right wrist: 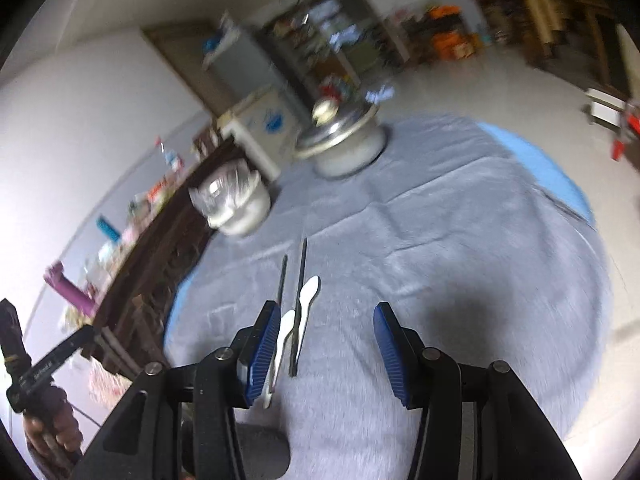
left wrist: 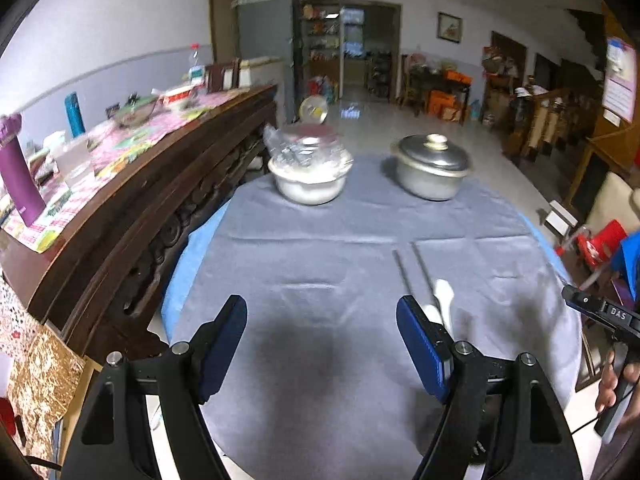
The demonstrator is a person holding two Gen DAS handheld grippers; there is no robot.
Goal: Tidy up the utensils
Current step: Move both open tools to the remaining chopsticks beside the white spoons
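Two dark chopsticks and two white spoons lie together on the grey tablecloth. In the right wrist view they sit just ahead of and beside my right gripper's left finger. My right gripper is open and empty above the cloth. In the left wrist view the chopsticks and a spoon lie by my left gripper's right finger. My left gripper is open and empty.
A lidded metal pot and a white bowl covered in plastic wrap stand at the far side of the table. A dark wooden sideboard with clutter runs along the left. The other handheld gripper shows at the right edge.
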